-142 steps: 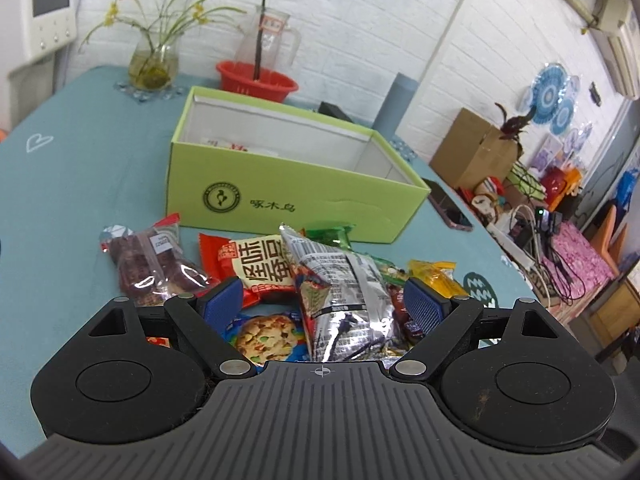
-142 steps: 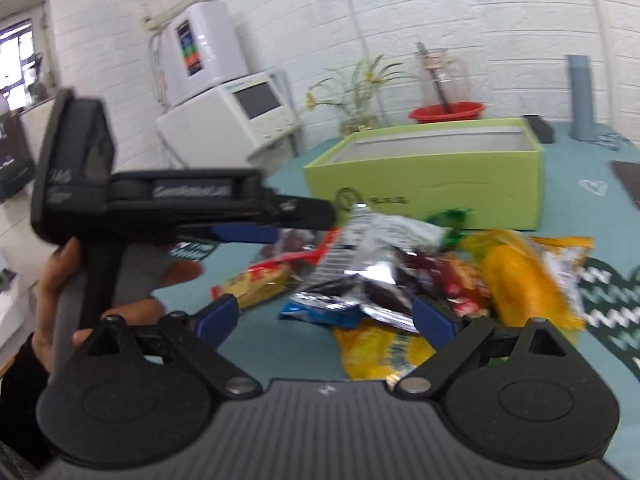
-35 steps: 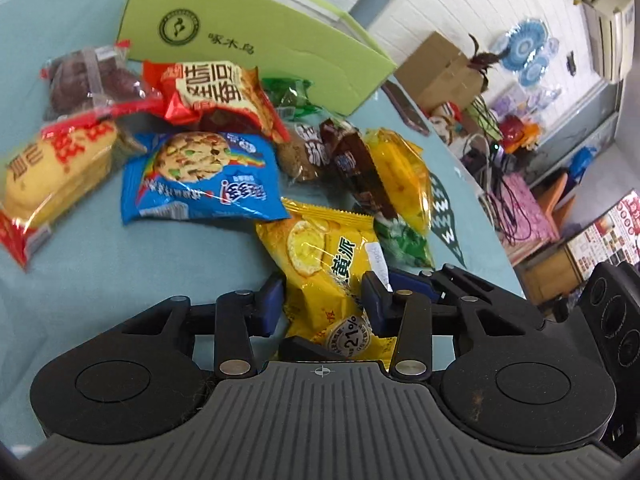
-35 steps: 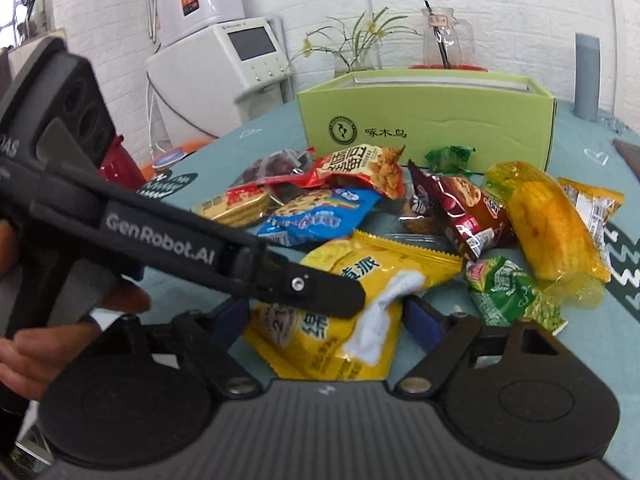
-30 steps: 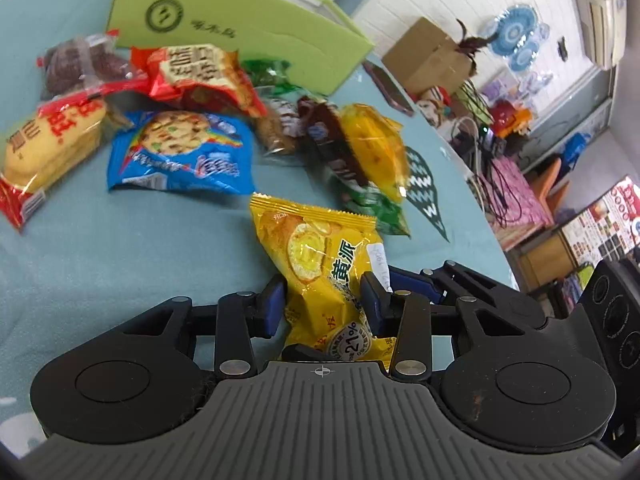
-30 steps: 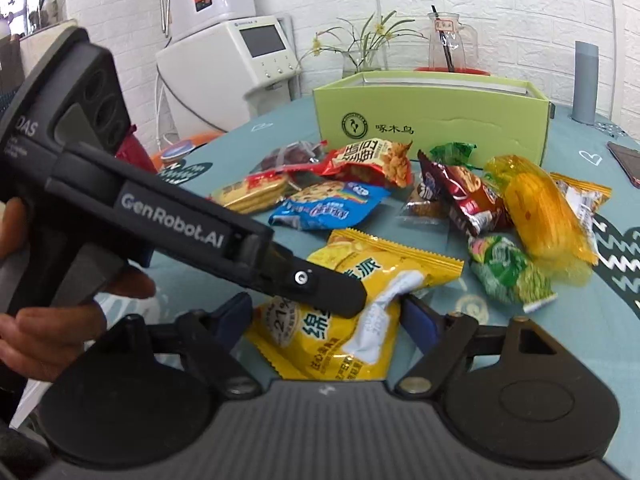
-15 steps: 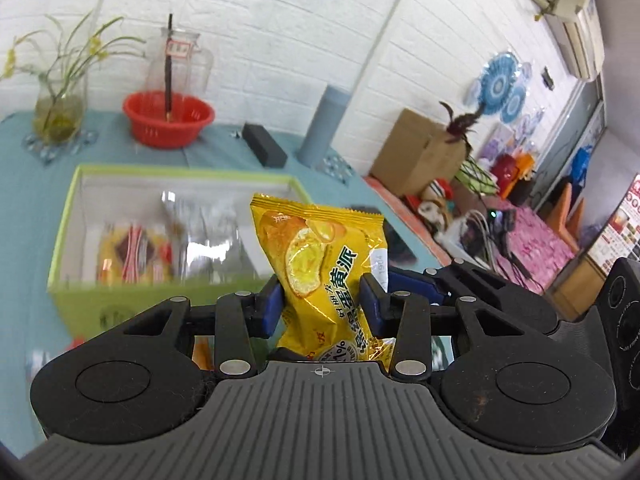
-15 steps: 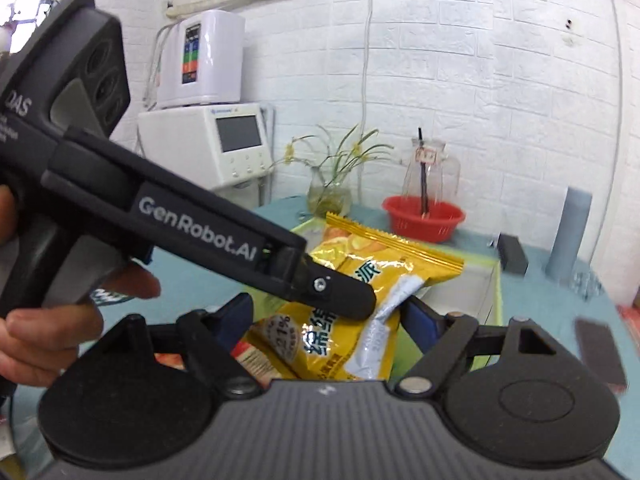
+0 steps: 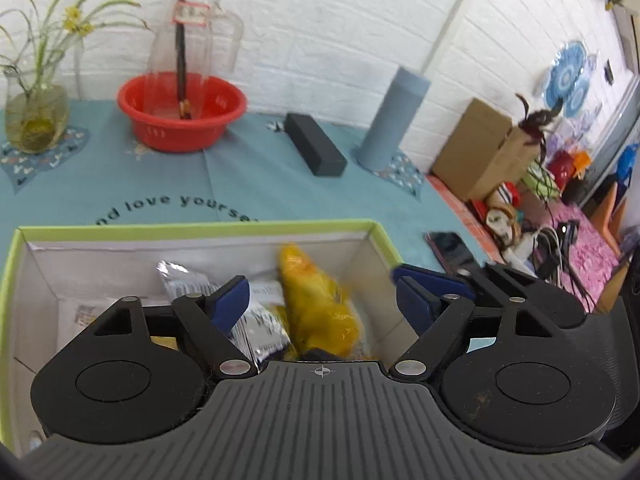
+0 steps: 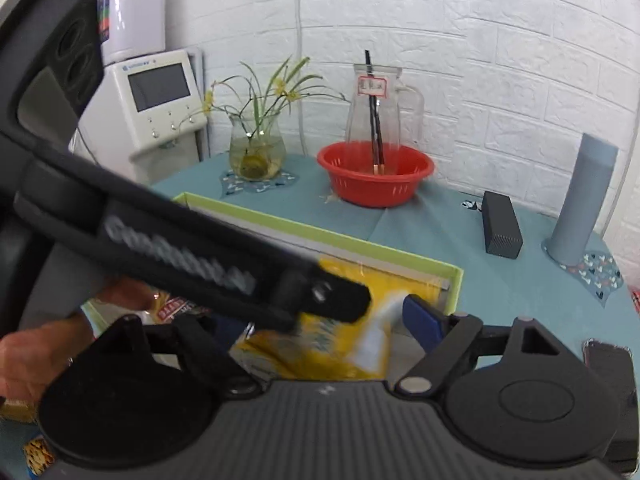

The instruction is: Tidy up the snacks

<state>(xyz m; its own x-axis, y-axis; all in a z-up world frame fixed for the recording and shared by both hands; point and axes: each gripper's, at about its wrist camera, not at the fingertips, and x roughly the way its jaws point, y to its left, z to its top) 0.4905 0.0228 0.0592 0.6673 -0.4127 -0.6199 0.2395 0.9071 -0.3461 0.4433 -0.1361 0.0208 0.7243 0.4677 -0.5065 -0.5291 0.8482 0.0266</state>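
My left gripper point(image 9: 320, 300) is open and empty above the green box point(image 9: 200, 227). The yellow snack pack point(image 9: 320, 312) shows blurred between its fingers, loose inside the box beside a silver pack point(image 9: 260, 320). In the right wrist view the left gripper's body point(image 10: 180, 256) crosses the frame over the box point(image 10: 320, 236), with the yellow pack point(image 10: 332, 340) blurred below it. My right gripper point(image 10: 320, 328) is open and empty beside the box, its left finger hidden behind the left gripper.
A red basin point(image 9: 182, 112) with a glass jug point(image 9: 196, 36), a flower vase point(image 9: 34, 116), a black block point(image 9: 316, 150) and a grey cylinder point(image 9: 394, 120) stand behind the box. A phone point(image 9: 452, 248) lies to the right. More snacks point(image 10: 36, 452) lie lower left.
My left gripper has opened and let go of the yellow pack, which drops into the box. Both grippers have moved further over the box.
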